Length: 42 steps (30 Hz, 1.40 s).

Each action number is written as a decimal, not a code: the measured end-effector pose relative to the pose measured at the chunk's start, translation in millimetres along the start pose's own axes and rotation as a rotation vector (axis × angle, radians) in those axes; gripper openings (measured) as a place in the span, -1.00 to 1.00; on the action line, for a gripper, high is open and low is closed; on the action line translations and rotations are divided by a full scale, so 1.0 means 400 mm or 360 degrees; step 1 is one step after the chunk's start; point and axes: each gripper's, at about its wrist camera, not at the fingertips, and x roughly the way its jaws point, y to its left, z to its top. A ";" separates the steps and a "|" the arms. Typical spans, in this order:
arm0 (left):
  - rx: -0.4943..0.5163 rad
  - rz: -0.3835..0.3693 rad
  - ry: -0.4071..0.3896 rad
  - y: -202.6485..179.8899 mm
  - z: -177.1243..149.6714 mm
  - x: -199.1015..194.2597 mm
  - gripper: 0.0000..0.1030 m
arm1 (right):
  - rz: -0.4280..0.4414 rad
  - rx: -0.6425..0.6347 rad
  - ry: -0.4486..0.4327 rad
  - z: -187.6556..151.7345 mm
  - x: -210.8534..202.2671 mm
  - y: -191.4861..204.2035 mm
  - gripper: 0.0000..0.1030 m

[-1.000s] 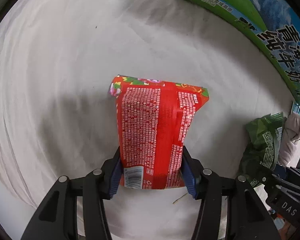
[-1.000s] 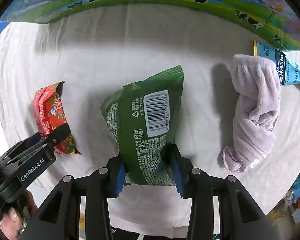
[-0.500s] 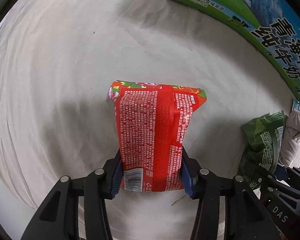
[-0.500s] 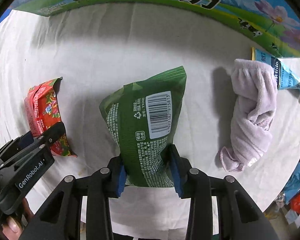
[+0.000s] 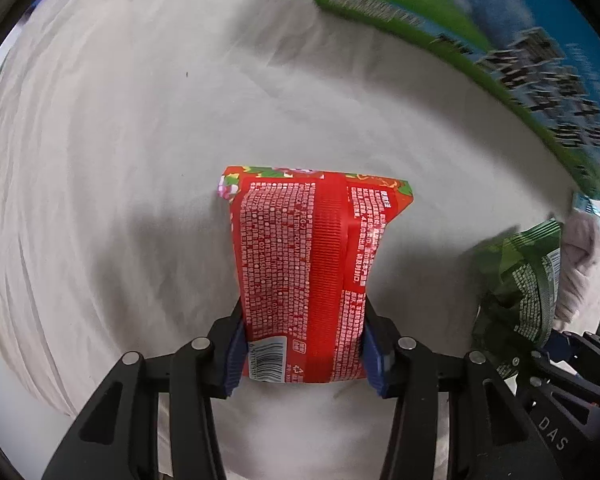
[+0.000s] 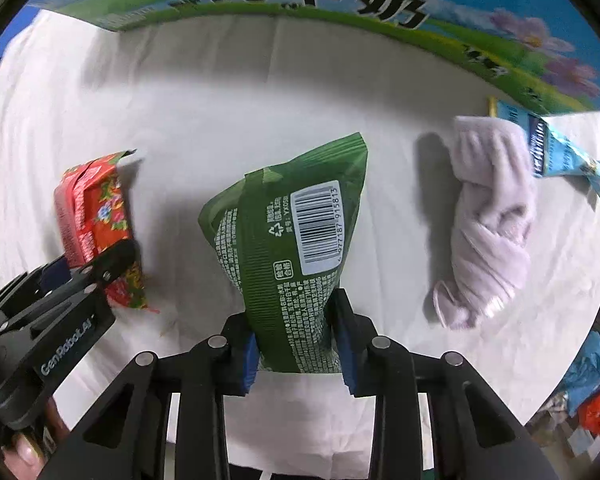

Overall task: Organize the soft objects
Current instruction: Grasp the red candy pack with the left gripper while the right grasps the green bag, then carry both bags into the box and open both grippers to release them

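So both claws are loaded right now. The left claw (image 5: 304, 354) is clamped on the bottom end of a red snack pack (image 5: 306, 268), blue pads squeezing it from both sides, with the pack sticking out forward above the white cloth (image 5: 100, 160) that covers the counter. The right claw (image 6: 298, 350) is doing the same thing with a green snack bag (image 6: 296, 240), pinched at its lower end, barcode side facing the camera.

From the right wrist view you can see the two packs side by side, red on the left, green in the middle, close but not touching. Off to the right a rolled lilac towel (image 6: 492, 224) lies on the cloth, with a light blue packet (image 6: 560, 156) just beside its top end. A big milk carton box (image 6: 340, 4) runs along the back edge.

My read: this is the carry step, both soft packs picked up and not yet placed. I honestly can't tell from these views where they're meant to land, maybe lined up near the towel or over by the box.

The next move needs a gentle set-down: lower each pack until it rests flat on the cloth, then let go. These bags are puffy and crinkly, so they could flop or slide as the grip loosens. Keeping the two claws from bumping is worth watching too.
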 end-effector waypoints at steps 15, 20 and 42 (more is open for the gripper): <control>0.0286 -0.0244 -0.0435 -0.141 -0.035 -0.457 -0.13 | 0.0325 0.0049 -0.0468 -0.102 -0.466 -0.107 -0.36; 0.0377 -0.0259 -0.0533 -0.187 0.024 -0.569 -0.13 | 0.0343 0.0050 -0.0615 -0.056 -0.610 -0.125 -0.36; 0.0383 -0.0298 0.0037 -0.349 0.429 -0.267 -0.13 | 0.0107 0.0285 -0.0392 0.346 -0.376 -0.261 -0.36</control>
